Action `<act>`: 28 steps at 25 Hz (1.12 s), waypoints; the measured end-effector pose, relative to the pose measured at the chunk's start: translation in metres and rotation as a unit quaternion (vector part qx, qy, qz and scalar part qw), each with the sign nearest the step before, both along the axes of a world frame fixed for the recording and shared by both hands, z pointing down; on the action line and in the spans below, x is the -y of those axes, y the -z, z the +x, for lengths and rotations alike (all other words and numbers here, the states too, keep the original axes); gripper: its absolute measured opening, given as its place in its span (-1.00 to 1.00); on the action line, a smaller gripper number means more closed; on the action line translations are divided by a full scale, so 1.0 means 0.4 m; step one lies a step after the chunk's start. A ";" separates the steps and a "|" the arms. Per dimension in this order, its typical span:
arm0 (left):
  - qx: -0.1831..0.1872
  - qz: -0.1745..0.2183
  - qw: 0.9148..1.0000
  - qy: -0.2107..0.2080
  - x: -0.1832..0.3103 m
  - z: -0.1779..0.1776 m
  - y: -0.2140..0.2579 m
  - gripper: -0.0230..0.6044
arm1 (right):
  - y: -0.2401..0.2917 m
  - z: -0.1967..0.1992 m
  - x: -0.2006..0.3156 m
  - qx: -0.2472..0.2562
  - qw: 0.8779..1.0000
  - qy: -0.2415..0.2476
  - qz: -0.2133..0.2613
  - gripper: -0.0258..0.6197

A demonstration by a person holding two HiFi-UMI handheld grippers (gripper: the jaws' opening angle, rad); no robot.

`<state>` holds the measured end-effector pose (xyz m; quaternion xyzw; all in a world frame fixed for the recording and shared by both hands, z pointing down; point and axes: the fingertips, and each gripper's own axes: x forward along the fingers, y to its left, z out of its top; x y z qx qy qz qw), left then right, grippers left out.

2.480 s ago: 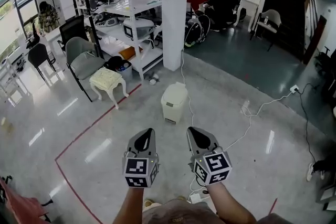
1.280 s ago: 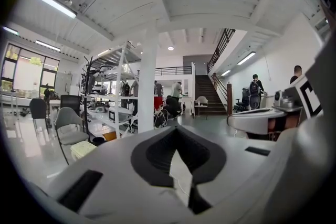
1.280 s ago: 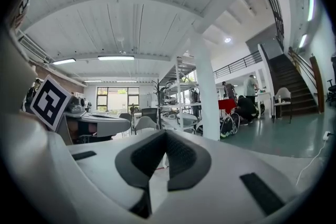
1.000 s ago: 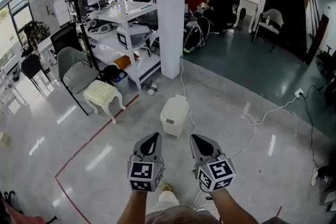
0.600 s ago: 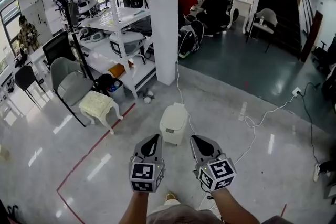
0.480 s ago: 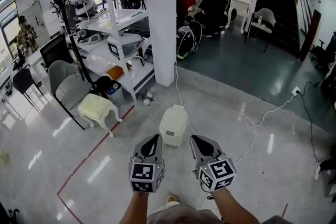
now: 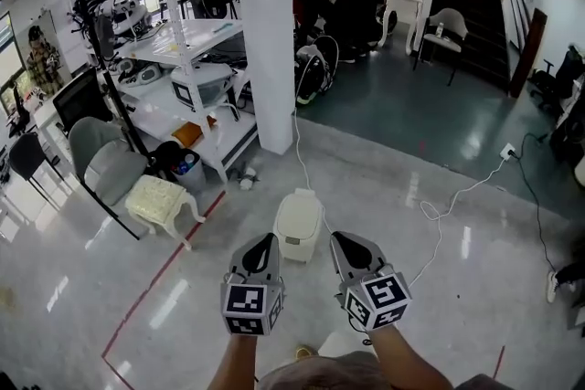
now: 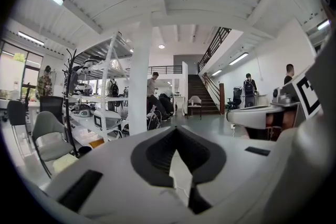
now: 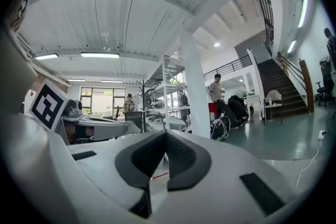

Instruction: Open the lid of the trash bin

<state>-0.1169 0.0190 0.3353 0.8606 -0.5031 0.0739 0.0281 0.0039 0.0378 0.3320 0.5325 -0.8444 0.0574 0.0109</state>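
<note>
The trash bin has drawn nearer than a moment ago. It now stands on the floor just ahead of my left tool and right tool, its lid down. Both tools are clenched, empty. I judge this the approach; next, reach down and catch the lid's edge.

Glossy pale floor, with a red line taped across it at the left. The white bin stands on it, lid down, and a white cable snakes past on the right. A cream stool and grey chair sit off left beside the rack. A pillar rises behind the bin.
</note>
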 end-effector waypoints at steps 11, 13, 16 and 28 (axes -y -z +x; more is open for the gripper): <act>-0.004 -0.009 1.000 -0.016 0.116 0.033 -0.020 -0.91 | -0.021 0.042 0.108 0.001 1.000 -0.020 -0.010 -0.81; -0.004 -0.010 1.000 -0.017 0.145 0.040 -0.023 -0.91 | -0.023 0.048 0.140 0.003 1.000 -0.021 -0.009 -0.81; -0.002 -0.010 1.000 -0.017 0.186 0.051 -0.028 -0.91 | -0.027 0.059 0.184 0.002 1.000 -0.020 -0.008 -0.81; -0.003 -0.012 1.000 -0.005 0.391 0.091 -0.043 -0.91 | -0.030 0.093 0.403 0.008 1.000 -0.004 -0.006 -0.81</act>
